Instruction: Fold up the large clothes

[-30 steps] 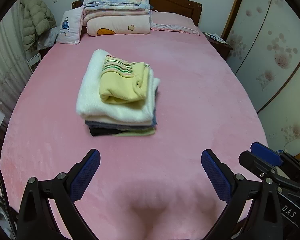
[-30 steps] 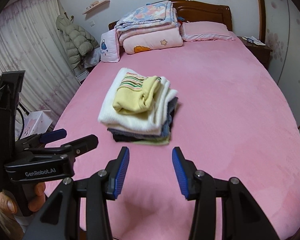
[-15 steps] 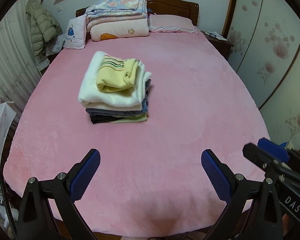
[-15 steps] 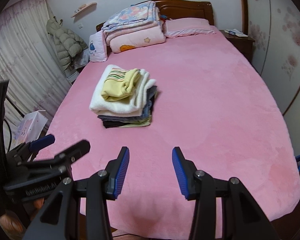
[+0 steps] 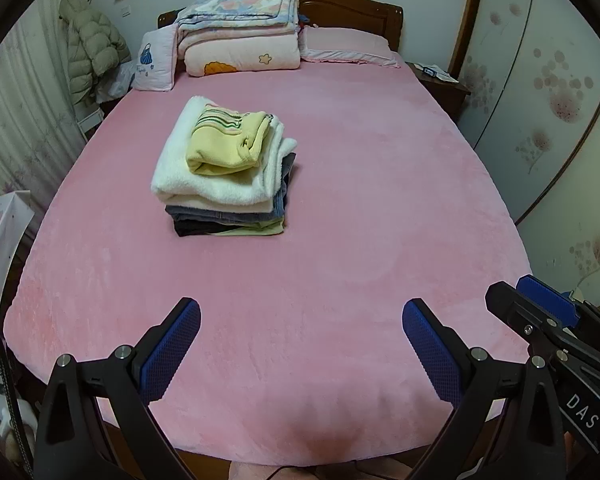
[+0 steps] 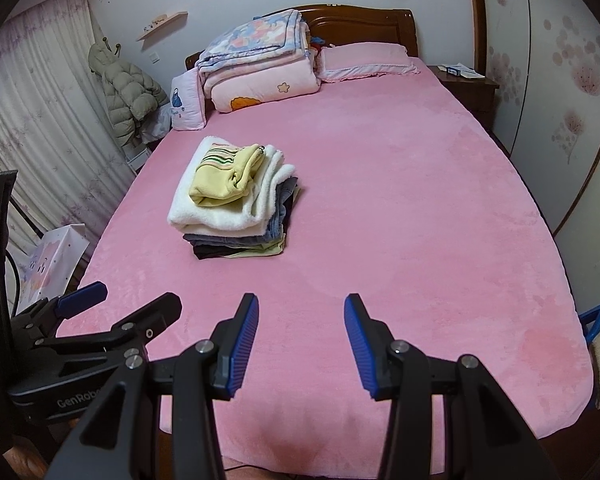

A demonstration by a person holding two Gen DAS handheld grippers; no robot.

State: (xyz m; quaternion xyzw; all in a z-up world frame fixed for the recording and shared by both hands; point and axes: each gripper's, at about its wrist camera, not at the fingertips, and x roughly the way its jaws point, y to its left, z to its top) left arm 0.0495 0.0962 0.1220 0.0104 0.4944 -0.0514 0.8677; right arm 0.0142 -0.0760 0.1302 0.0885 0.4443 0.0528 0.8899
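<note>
Since a second ago both my tongs have drawn back toward the foot of the pink bed (image 5: 380,220), so its near edge now shows beneath them. Ahead and a little left of my left gripper (image 5: 300,344) sits the stack of folded clothes (image 5: 228,184), well apart from either tong. On top of its white fleece layer (image 5: 216,188) lies the yellow striped garment (image 5: 228,142). My left gripper gapes wide and bare; my right gripper (image 6: 300,340) stands parted too, nothing between its blue pads (image 6: 244,344).
</note>
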